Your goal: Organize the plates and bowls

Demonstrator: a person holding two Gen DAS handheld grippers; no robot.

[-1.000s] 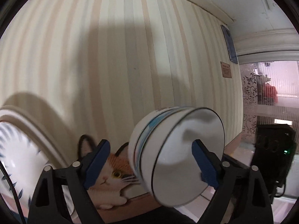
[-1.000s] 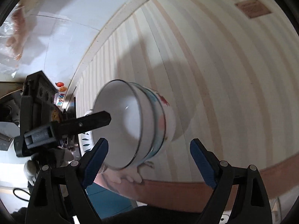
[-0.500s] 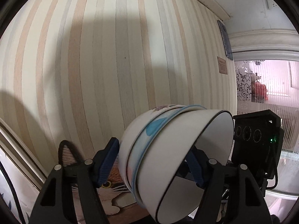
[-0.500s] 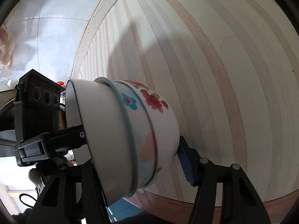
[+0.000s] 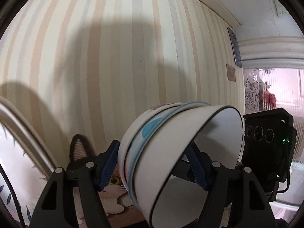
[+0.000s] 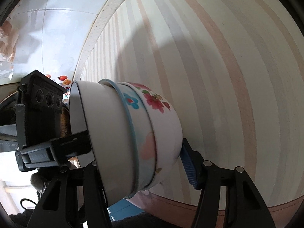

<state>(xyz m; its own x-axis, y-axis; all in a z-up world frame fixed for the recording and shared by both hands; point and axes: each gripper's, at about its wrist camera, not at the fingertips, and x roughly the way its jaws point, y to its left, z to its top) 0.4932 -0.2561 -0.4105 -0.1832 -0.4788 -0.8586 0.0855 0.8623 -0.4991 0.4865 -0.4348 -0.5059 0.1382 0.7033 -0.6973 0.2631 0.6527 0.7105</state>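
Bowls (image 5: pixel 171 152) — three nested, tipped on their side — sit pinched in the left gripper (image 5: pixel 154 166), whose blue pads have just been closing onto the stack, held up before the striped wall (image 5: pixel 114 57).

From the right wrist, the right gripper (image 6: pixel 140 163) has just closed too, clamping the same stack across base and rim. Lift seems in hand — next, I judge, both hands must travel together to the storage spot.
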